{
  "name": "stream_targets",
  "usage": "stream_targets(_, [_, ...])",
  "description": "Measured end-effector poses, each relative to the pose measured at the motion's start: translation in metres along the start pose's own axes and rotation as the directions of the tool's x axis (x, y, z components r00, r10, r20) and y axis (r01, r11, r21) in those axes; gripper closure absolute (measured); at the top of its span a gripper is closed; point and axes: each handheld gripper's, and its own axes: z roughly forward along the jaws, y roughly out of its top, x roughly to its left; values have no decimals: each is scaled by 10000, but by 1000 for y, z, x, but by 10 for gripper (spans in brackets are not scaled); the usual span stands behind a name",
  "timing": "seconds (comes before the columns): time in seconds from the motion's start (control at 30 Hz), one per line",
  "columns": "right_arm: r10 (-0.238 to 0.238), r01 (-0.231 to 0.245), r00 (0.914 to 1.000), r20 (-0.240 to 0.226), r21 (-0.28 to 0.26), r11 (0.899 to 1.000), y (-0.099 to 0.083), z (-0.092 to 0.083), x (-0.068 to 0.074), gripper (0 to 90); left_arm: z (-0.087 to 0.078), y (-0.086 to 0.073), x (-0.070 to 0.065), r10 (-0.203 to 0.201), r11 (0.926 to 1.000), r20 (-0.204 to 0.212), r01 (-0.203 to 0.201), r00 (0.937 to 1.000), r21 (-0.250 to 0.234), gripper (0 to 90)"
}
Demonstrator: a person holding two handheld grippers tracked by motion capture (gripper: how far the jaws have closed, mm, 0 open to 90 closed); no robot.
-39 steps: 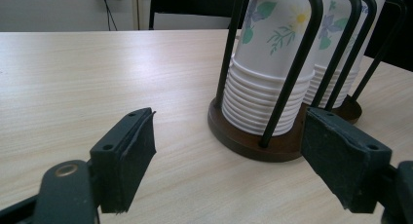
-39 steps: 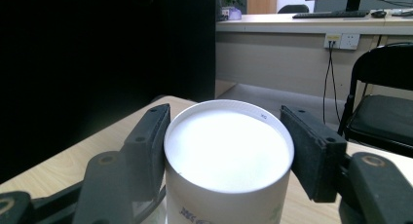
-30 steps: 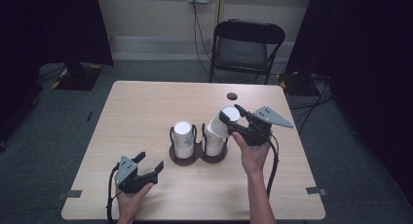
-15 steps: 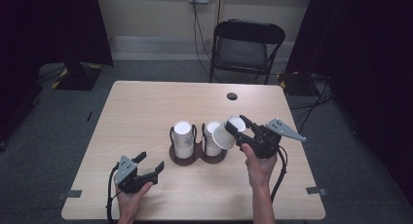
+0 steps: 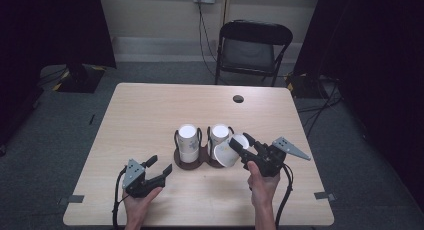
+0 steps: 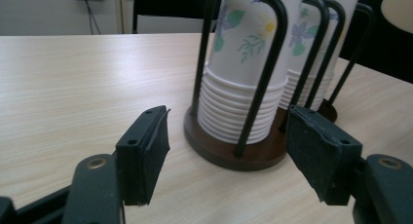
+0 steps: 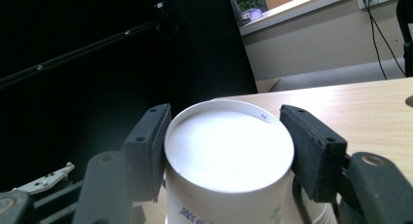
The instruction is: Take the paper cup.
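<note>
A dark two-post cup holder (image 5: pixel 192 161) stands mid-table with two upside-down stacks of flowered paper cups, the left stack (image 5: pixel 188 139) and the right stack (image 5: pixel 219 134). My right gripper (image 5: pixel 239 142) is shut on one paper cup (image 5: pixel 225 154), held tilted just right of the right stack. In the right gripper view both pads press the sides of the cup (image 7: pixel 229 156) and its white base faces the camera. My left gripper (image 5: pixel 160 164) rests open near the table's front left. Its jaws (image 6: pixel 229 134) stand wide apart in front of the holder's base (image 6: pixel 219 153), gripping nothing.
A black folding chair (image 5: pixel 252 50) stands behind the far edge of the table. A small dark round spot (image 5: pixel 238 98) marks the tabletop at the far right. Bare wood (image 5: pixel 150 115) spreads left of the holder, and cables trail from both grippers.
My right gripper has drawn the cup off the right stack, moving it toward the person and to the right and tilting it. The left gripper has stayed put.
</note>
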Motion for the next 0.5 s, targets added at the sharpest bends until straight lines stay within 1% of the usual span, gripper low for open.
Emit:
stream_targets(0.07, [39, -39, 9999, 154, 60, 10000, -4, -2, 3, 378, 0, 1, -3, 69, 10000, 156, -68, 9999, -30, 331])
stream_targets(0.17, [264, -264, 9996, 93, 14, 9997, -12, -5, 7, 378, 1, 1, -8, 97, 9999, 504, -91, 9987, -125, 332])
stream_targets(0.23, [422, -422, 9991, -3, 8, 9991, -18, -6, 8, 378, 3, 1, -13, 136, 9998, 752, -125, 9971, -156, 332])
stream_targets(0.27, [507, -507, 9987, -25, 45, 9987, -22, -6, 9, 378, 4, 1, -15, 151, 9998, 796, -140, 9967, -143, 329])
stream_targets(0.3, [651, -650, 9978, -90, 120, 9978, -28, -4, 10, 379, 5, 1, -17, 161, 9998, 893, -149, 9959, -136, 322])
stream_targets(0.33, [651, -650, 9978, -90, 120, 9978, -28, -4, 10, 379, 5, 1, -18, 160, 9998, 998, -149, 9949, -118, 322])
stream_targets(0.43, [924, -919, 9954, -253, 177, 9956, -38, -1, 11, 378, 6, 1, -22, 53, 9999, 1252, -35, 9921, -150, 317])
stream_targets(0.5, [1043, -1034, 9938, -387, 246, 9943, -44, 2, 13, 378, 6, 2, -24, 37, 9997, 1324, -4, 9912, -252, 317])
